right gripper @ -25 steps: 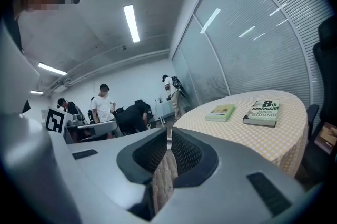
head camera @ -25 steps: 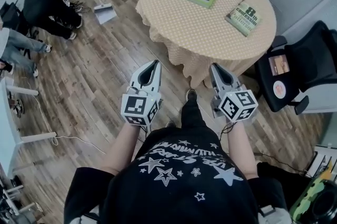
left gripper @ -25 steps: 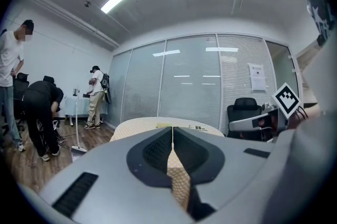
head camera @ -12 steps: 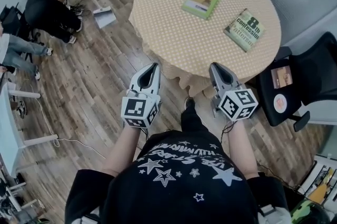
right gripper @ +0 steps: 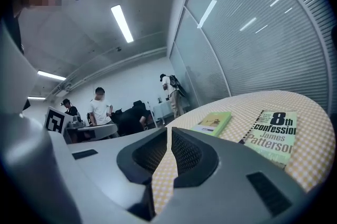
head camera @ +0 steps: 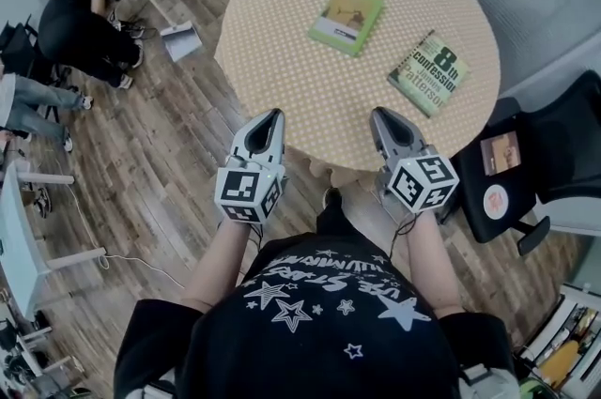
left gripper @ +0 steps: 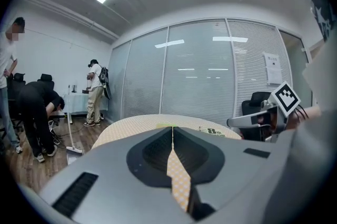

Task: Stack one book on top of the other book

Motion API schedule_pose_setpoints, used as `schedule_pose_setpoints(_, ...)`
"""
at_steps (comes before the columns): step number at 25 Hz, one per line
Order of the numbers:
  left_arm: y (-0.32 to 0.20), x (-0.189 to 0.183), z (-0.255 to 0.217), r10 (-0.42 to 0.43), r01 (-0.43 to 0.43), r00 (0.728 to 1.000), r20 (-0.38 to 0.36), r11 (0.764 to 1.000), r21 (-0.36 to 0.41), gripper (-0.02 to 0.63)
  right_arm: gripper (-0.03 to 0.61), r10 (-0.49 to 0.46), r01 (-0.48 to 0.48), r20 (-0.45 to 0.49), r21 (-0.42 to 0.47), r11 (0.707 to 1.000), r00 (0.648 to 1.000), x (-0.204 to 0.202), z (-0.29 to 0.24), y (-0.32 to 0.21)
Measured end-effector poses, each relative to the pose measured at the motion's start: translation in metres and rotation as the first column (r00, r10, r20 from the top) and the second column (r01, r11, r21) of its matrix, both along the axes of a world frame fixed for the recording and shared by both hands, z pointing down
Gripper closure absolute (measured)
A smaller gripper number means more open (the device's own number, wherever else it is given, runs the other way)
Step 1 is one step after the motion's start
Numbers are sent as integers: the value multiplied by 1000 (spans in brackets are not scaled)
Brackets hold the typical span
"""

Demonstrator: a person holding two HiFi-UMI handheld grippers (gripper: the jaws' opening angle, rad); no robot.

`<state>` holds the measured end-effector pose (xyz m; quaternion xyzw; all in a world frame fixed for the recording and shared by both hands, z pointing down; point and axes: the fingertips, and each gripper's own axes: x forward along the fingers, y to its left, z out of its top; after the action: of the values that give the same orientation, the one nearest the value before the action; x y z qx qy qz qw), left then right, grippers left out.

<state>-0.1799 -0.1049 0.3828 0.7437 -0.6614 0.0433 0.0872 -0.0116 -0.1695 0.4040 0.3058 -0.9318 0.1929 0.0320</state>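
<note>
Head view: round checked tabletop (head camera: 282,59); thin green book (head camera: 346,19) and novel (head camera: 430,73) titled "8th Confession", lying flat, apart; left gripper (head camera: 274,114) and right gripper (head camera: 378,114) both closed, empty.

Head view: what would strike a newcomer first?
The round table under a yellow dotted cloth bears two books lying apart: a green book near the middle, the 8th Confession book toward its right edge. The left hand-held gripper and right hand-held gripper hover at its near edge, both shut and empty.
</note>
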Motion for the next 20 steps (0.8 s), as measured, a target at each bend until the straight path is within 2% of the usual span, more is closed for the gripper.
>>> schedule_pose_setpoints(13,-61,13,-1,-44,44,999,30,999,-9,598,538,-10,11,31,-28,1000,999,19,8,-71)
schedule_pose_setpoints(20,-74,16,-3,-50,51,998,35,998,-21,598,538,8,-8,21,-30,1000,1000,19,10,-95)
